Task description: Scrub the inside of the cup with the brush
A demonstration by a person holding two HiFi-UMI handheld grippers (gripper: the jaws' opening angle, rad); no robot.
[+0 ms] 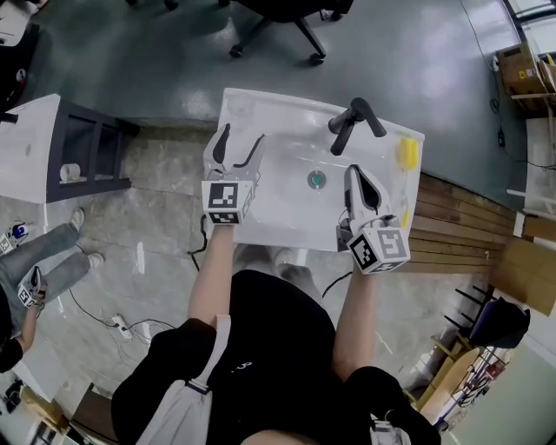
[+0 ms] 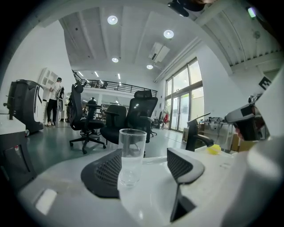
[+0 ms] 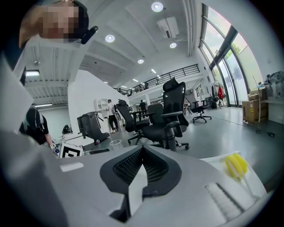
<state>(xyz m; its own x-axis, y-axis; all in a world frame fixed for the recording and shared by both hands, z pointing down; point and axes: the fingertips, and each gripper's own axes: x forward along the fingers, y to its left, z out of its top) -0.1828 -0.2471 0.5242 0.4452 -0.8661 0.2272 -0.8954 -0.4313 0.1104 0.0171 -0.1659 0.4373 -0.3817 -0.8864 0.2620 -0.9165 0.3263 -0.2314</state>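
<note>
- Head view: I'm at a white sink (image 1: 261, 100), black tap (image 1: 354, 122) at the back, drain (image 1: 317, 180) in the basin.
- L gripper (image 1: 242, 139) is over the sink's left rim w/ jaws spread wide. I can't make out the glass clearly from up here.
- R gripper (image 1: 354, 174) is over the basin's right side, just below the tap, jaws together.
- Brush (image 1: 407, 154), yellow, lies on the right rim, beyond my R gripper and apart from it.
- Office chair (image 1: 278, 22) on the floor behind the sink. A person's legs (image 1: 43, 252) show at far left.
- L gripper view: jaws wide apart. Cup (image 2: 132, 155), clear glass, stands upright on the sink rim between them, close to the left pad. Pads aren't squeezing it, and I can't tell if that pad touches.
- Tap and the yellow brush show off to the right, well apart from the cup.
- R gripper view: jaws closed tip to tip, nothing between them.
- Brush lies flat on the rim at right, not held. The cup shows small at far left, next to the L gripper's marker cube (image 3: 71, 152).
</note>
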